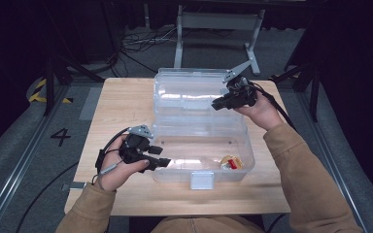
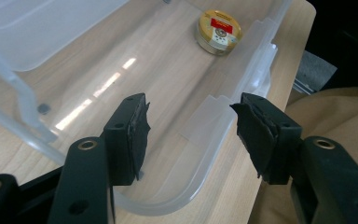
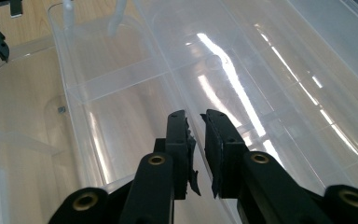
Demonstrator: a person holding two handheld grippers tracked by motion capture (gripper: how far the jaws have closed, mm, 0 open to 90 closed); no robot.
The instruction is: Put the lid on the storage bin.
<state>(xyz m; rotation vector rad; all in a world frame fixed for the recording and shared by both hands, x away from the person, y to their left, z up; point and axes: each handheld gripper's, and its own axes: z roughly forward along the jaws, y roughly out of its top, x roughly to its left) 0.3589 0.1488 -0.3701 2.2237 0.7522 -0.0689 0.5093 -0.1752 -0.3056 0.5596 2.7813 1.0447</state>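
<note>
On the pale wooden worktop the clear plastic storage box is set open, long axis across. Its lid edge is pinched in the right gripper, whose fingers are nearly closed. The box's front wall is straddled, ungripped, by the left gripper, fingers wide.

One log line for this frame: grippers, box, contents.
left gripper: open, astride box front corner rim | right gripper: nearly shut at lid, grip unclear | box: open | inside: round tin

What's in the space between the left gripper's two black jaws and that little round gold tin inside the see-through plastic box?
In the left gripper view, only the clear box's bare floor and curved rim lie between the left gripper and the round gold tin.
</note>
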